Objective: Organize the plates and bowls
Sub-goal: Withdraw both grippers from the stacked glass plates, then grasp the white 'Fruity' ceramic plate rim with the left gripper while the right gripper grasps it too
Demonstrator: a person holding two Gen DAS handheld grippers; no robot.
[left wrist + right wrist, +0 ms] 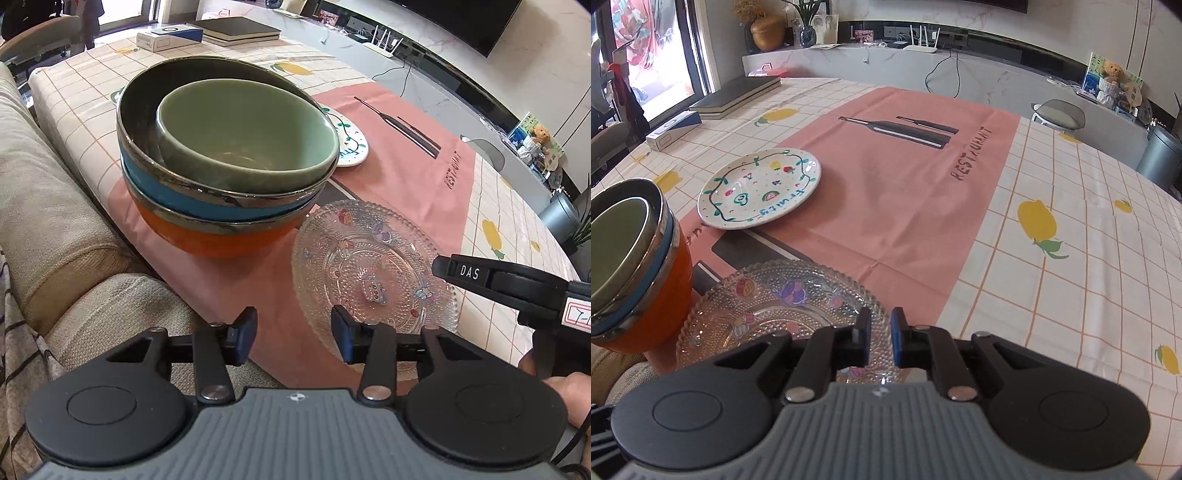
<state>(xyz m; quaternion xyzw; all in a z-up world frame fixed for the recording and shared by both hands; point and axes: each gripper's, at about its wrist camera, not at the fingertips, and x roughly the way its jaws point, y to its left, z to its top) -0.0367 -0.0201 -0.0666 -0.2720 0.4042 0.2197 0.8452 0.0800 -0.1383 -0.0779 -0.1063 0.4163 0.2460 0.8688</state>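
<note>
A stack of bowls (218,206) stands near the table's front edge: orange at the bottom, blue above it, and a green bowl (243,129) tilted inside the dark top bowl. A clear glass plate (369,266) with cartoon stickers lies right of the stack. A white painted plate (761,188) rests farther back. My left gripper (293,332) is open, in front of the stack and over the glass plate's near left rim, holding nothing. My right gripper (881,332) is shut and empty above the glass plate's (775,306) right side; its fingers (461,273) also show in the left wrist view.
A beige sofa cushion (55,229) presses against the table's left edge. Books (236,31) and a white box (166,37) lie at the far end. A pink placemat (905,206) covers the middle of the chequered tablecloth (1071,258). A hand (569,398) holds the right gripper.
</note>
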